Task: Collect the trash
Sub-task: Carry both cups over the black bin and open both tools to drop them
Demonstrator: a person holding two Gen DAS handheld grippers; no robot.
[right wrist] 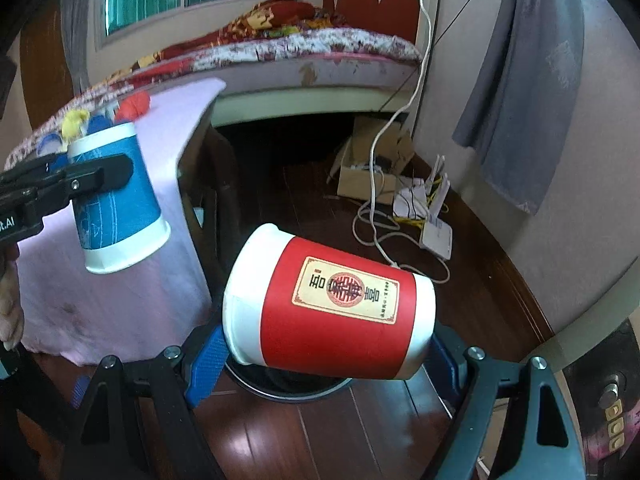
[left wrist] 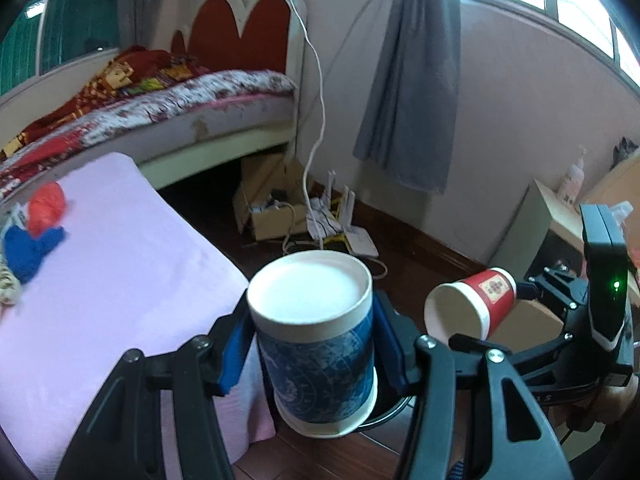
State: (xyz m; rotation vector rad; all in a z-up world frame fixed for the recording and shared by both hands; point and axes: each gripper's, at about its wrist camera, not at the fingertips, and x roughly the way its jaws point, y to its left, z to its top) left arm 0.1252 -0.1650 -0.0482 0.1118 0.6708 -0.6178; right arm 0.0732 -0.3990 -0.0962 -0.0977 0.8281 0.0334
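Dark round bin [right wrist: 288, 390] on the floor: mostly hidden beneath the red cup [right wrist: 332, 304]; only its rim shows. Small coloured items [left wrist: 36, 232] on the table [left wrist: 132, 264]: blurred, unidentifiable. Table cut off by the frame's left edge.

Both the left gripper [left wrist: 312, 344] and the right gripper [right wrist: 328, 354] have black angular linkage arms, silver screws and ribbed blue pads [right wrist: 206, 364].
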